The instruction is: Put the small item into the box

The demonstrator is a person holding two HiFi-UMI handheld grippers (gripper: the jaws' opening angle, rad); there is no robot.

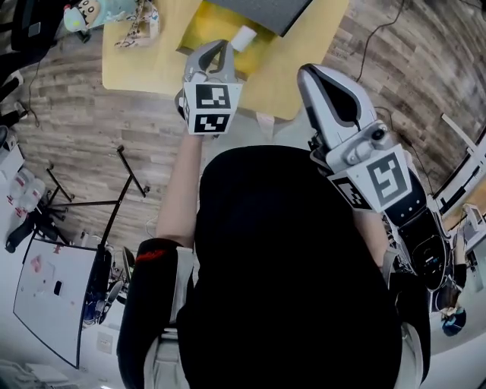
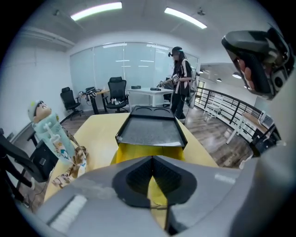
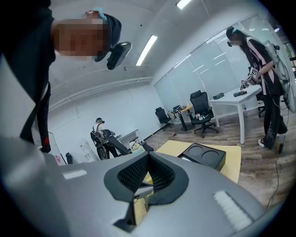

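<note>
Head view: the left gripper (image 1: 215, 52) is held over the near edge of the yellow tabletop (image 1: 144, 64), its marker cube turned toward the camera. At 12 o'clock from it sits the yellow box (image 1: 203, 26) with a grey lid (image 1: 262, 9) raised at its far side. A small white item (image 1: 244, 36) lies on the yellow of the box, at about 1 o'clock from the left jaws and clear of them. The right gripper (image 1: 323, 87) hangs at 3 o'clock from the left one, off the tabletop's near edge. A doll (image 1: 85, 15) and a patterned strap (image 1: 137, 30) lie at 10 o'clock on the tabletop.

Left gripper view: the left gripper (image 2: 152, 171) has its jaws clenched together with nothing between them. Straight ahead at 12 o'clock is the box (image 2: 134, 155) under its open lid (image 2: 150, 132); the white item is hidden here. The doll (image 2: 46, 132) and strap (image 2: 69, 169) are at 9 o'clock.

Right gripper view: the right gripper (image 3: 148, 164) also has its jaws pressed shut and empty. A black tray (image 3: 206, 157) with two round hollows rests on the tabletop (image 3: 231, 162) at 2 o'clock.
</note>
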